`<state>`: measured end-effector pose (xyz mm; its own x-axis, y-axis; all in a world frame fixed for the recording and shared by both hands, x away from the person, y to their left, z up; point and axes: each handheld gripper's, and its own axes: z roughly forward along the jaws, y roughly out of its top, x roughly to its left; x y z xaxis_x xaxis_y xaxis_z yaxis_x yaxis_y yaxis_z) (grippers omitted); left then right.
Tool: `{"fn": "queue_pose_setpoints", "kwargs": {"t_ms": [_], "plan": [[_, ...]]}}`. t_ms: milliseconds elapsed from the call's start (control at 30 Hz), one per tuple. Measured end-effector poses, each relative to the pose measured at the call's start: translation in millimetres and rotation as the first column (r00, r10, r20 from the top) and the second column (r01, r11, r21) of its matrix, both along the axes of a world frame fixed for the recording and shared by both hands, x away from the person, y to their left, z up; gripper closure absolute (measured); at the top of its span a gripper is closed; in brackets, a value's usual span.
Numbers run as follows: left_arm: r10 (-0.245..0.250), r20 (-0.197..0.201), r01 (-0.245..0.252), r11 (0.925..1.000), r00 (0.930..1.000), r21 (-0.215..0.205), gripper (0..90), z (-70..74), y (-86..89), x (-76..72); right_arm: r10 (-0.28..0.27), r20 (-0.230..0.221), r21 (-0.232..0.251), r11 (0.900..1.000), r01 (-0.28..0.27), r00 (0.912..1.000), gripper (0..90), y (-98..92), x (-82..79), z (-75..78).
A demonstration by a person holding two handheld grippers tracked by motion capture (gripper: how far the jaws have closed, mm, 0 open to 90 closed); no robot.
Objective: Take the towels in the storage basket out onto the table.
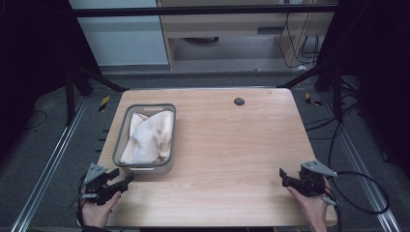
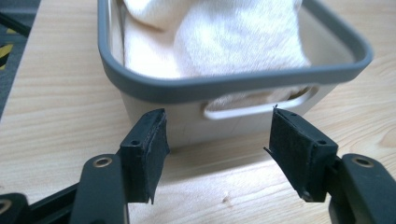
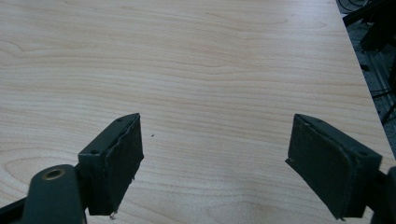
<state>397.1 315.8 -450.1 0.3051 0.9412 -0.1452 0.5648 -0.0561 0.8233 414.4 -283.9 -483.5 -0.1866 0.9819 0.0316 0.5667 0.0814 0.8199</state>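
high view: a grey-rimmed tub (image 1: 145, 166) w/ a cream cloth (image 1: 149, 137) bundled inside is being seen on the left half of the wooden table (image 1: 232, 145), while the left gripper (image 1: 126, 180) is being held just beside the tub's near end at the table's near-left corner and the right gripper (image 1: 282, 175) is being held well apart from it, near the right edge. left gripper view: jaws are being kept spread, nothing between the pads (image 2: 154, 149), pointed at the tub's near wall & its handle slot (image 2: 257, 106), cloth (image 2: 233, 42) piled above the rim. right gripper view: jaws are being held wide apart over bare tabletop (image 3: 210, 70), empty.
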Motion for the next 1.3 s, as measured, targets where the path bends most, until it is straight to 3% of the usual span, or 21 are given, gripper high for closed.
{"fn": "queue_pose_setpoints", "kwargs": {"t_ms": [400,800,1100,1300], "plan": [[-0.021,0.064,0.022,0.9997,0.9977,-0.014,34.1,28.2,-3.7,1.0,0.025,0.004,-0.008,1.0,-0.025,0.9997,19.1,1.1,-1.9,-1.3],[-0.047,0.097,0.049,0.9986,0.9942,-0.018,33.1,51.5,-5.4,8.0,0.023,-0.011,-0.026,0.999,-0.023,0.9997,19.1,2.0,-4.7,-3.9],[-0.067,0.091,0.069,0.9974,0.9936,-0.022,32.4,65.0,-7.5,20.4,0.033,-0.018,-0.023,0.999,-0.033,0.9993,19.7,3.5,-5.1,-4.6],[-0.083,0.081,0.083,0.9965,0.9932,0.005,32.3,78.2,-12.2,30.1,0.036,-0.019,-0.027,0.999,-0.037,0.9992,19.5,4.4,-4.9,-4.6]]}}
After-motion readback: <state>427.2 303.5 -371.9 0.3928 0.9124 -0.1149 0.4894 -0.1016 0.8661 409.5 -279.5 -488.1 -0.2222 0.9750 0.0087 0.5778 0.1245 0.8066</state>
